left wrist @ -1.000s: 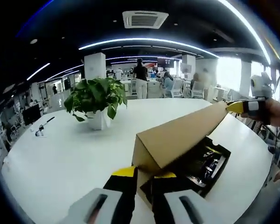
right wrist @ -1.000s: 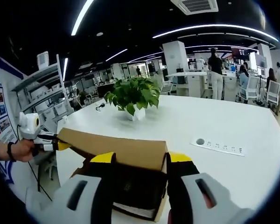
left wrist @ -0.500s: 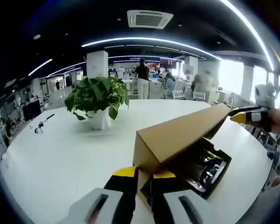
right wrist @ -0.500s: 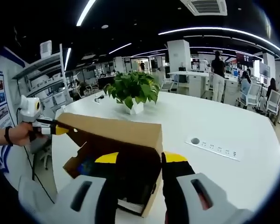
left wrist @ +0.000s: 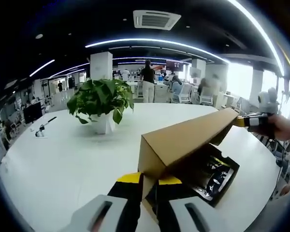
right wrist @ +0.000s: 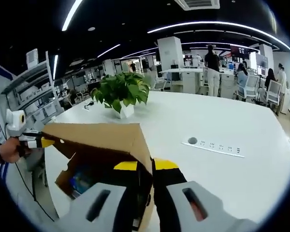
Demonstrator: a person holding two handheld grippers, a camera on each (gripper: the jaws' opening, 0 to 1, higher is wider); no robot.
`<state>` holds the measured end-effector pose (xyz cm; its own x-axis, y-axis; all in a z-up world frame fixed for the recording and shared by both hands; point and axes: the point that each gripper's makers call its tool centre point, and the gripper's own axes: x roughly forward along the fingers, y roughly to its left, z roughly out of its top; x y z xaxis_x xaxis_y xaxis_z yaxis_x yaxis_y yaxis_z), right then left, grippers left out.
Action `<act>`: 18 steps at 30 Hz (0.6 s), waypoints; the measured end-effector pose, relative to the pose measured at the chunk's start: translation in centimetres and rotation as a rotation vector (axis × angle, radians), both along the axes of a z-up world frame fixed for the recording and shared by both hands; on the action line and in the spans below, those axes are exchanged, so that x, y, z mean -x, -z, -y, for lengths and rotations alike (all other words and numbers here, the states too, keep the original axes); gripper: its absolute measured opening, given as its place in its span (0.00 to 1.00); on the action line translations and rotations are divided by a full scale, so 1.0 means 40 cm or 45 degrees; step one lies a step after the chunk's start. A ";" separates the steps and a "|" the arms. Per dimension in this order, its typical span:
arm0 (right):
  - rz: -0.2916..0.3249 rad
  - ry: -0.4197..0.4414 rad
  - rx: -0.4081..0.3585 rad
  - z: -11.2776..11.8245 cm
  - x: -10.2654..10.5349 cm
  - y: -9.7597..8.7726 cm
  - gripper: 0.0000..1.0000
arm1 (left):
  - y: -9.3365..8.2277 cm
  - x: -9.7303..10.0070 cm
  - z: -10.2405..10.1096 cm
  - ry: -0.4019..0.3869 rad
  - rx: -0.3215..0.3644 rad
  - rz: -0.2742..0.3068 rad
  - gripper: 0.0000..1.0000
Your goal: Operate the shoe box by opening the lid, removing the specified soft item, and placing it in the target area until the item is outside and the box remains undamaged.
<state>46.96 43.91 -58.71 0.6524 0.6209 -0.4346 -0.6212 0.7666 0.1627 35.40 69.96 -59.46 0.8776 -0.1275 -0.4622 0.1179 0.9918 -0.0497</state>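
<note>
Lid-opening step, lid half raised. My left hand-held gripper (left wrist: 151, 180) is clenched on one corner of the lid (left wrist: 183, 140); my right hand-held gripper (right wrist: 145, 165) is clenched on the opposite corner. Best practice, in my judgement: raise both corners at an even rate, swing the lid back along its hinge line without twisting, and avoid squeezing harder, since thin board creases easily.

The lid is plain brown cardboard, matte, flat panel with folded side flaps. Under it the shoe box (left wrist: 217, 174) sits on the white surface (left wrist: 63, 164), dark-lined inside. The contents (left wrist: 213, 175) look dark with yellow and white marks; I cannot tell which part is the soft item. It lies inside the box.

Farther off: a leafy potted plant (left wrist: 100, 104) in a white pot and a flush socket strip (right wrist: 212, 145) in the smooth surface.
</note>
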 end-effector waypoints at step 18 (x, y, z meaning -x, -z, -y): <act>-0.012 -0.002 -0.004 -0.024 -0.043 0.026 0.02 | 0.046 -0.010 -0.022 -0.024 0.002 -0.039 0.05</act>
